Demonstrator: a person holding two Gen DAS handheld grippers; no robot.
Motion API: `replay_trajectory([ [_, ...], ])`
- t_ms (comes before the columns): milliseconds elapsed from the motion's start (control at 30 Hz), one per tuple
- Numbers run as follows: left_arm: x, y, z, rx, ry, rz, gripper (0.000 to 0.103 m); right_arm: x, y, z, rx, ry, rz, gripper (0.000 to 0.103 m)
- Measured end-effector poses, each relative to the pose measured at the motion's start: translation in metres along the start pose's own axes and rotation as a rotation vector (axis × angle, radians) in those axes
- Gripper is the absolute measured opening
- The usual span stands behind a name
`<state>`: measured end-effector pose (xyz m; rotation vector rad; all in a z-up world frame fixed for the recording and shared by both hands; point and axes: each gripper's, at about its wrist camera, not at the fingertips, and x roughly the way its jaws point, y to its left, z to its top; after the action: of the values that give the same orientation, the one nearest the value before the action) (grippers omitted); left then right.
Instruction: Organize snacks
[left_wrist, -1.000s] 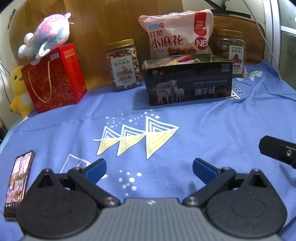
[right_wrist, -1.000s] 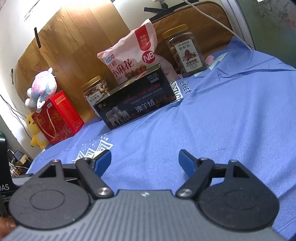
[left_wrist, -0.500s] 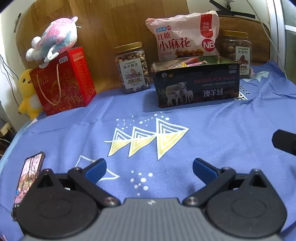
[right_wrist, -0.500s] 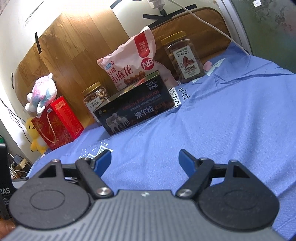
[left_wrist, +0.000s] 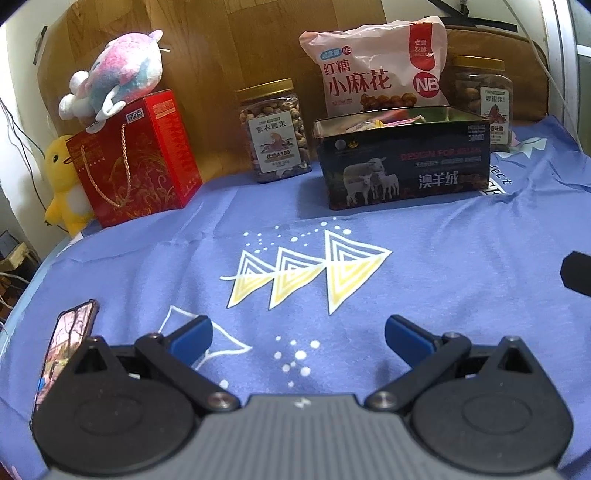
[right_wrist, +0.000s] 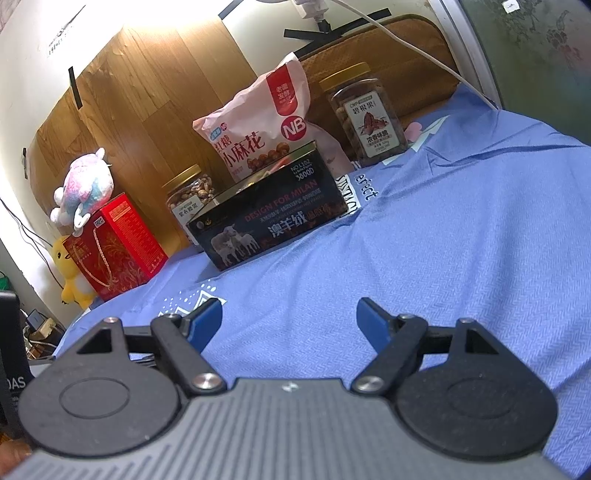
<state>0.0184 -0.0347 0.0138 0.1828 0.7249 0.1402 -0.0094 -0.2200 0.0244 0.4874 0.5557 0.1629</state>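
Note:
An open black tin (left_wrist: 402, 162) with sheep pictures stands at the back of the blue cloth and holds several small snack packets; it also shows in the right wrist view (right_wrist: 269, 221). A pink snack bag (left_wrist: 376, 70) leans behind it. A nut jar (left_wrist: 275, 129) stands left of the tin, and another jar (left_wrist: 484, 99) stands to its right. My left gripper (left_wrist: 297, 338) is open and empty, low over the cloth, well short of the tin. My right gripper (right_wrist: 290, 323) is open and empty too.
A red gift box (left_wrist: 136, 158) with a plush toy (left_wrist: 118, 77) on top stands at the back left, with a yellow plush duck (left_wrist: 62, 184) beside it. A phone (left_wrist: 62, 347) lies at the near left. The blue cloth (left_wrist: 443, 258) covers the table. Wooden boards stand behind.
Both grippers have drawn back and lifted a little, so the tin and jars look smaller and lower in view. Both stay open and empty.

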Motion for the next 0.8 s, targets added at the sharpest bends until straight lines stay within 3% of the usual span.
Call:
replay_trajectory([
  [800,-0.0018,0.0022,-0.0001,0.033,-0.037,0.044,0.103,0.0014,0.0027,-0.0023,0.004,0.003,-0.005,0.082],
])
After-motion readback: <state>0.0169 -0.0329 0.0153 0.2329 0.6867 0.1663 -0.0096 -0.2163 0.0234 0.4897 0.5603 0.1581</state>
